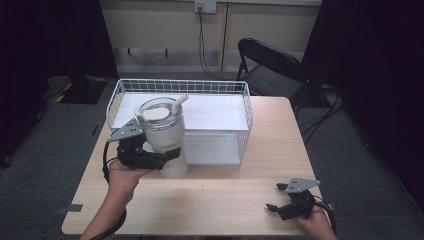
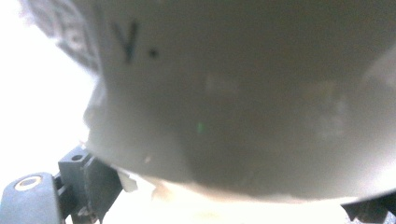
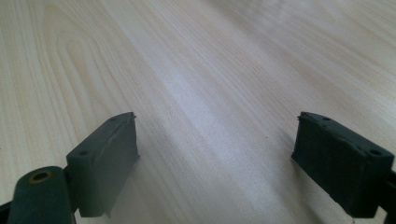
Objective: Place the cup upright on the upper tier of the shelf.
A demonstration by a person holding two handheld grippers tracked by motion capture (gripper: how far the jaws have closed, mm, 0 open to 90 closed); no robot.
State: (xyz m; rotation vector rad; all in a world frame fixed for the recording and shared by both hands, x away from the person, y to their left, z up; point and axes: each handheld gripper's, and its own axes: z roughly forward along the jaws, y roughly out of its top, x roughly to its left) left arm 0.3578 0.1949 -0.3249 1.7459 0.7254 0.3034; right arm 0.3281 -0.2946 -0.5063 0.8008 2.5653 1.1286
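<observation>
Cream tumbler [image 1: 167,137] with lid and straw is stood on the wooden table [image 1: 225,195], just before the white wire basket [image 1: 200,90] | left gripper [image 1: 162,155] is clamped on its lower body | right gripper [image 1: 274,197] is held low near the table's front right edge, jaws spread apart, nothing between them
</observation>
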